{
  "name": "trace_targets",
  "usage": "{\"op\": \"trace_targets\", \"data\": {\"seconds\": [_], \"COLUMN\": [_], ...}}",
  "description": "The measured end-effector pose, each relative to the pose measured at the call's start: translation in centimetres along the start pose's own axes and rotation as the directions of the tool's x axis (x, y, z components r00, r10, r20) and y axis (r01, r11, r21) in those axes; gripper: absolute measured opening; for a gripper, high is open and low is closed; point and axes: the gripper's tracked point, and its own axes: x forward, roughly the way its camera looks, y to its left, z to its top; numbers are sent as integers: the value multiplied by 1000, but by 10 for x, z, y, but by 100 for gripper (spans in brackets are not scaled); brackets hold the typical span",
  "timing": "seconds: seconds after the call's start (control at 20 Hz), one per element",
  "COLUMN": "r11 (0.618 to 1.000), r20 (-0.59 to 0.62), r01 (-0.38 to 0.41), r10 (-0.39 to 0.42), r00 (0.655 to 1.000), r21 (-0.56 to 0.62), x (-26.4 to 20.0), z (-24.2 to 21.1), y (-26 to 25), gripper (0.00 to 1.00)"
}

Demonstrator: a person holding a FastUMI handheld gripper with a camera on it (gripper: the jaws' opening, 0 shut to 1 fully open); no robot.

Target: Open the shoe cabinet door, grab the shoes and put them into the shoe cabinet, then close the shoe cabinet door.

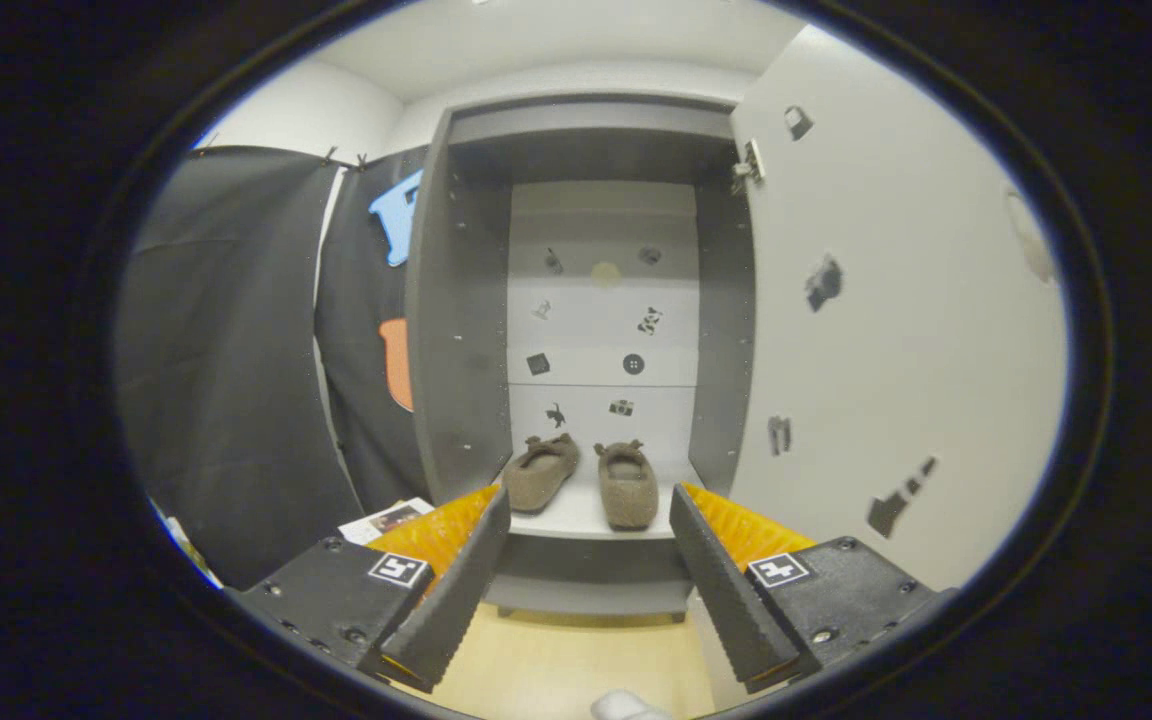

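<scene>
Two shoes [584,478] shelved in cabinet [456,330]; gripper [591,520] spread, empty. Door [896,330] open; risk: the outer shoe's heel may be caught at closing.

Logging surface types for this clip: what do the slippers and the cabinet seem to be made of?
Slippers: soft fuzzy fabric, perhaps fleece or felt, judging by the matte, nubby brown surface. Cabinet: probably laminated board, going by its flat, smooth grey panels; its door looks the same in matte white. The gripper has its jaws open, short of the shelf.
</scene>
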Motion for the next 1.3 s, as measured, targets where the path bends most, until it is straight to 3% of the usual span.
{"op": "trace_targets", "data": {"seconds": [0.35, 0.65, 0.95, 1.2, 1.3], "r11": [999, 998, 983, 985, 990], "r20": [-4, -33, -9, -4, -12], "r01": [-33, 61, 155, 136, 89], "r10": [33, -60, -154, -137, -89], "r00": [999, 998, 988, 991, 996], "r21": [-21, 27, 98, 109, 113], "x": [-121, -198, -209, -188, -171], "z": [-37, -62, -56, -44, -42], "y": [-18, -90, -189, -254, -262], "gripper": [100, 100, 100, 100, 100]}}
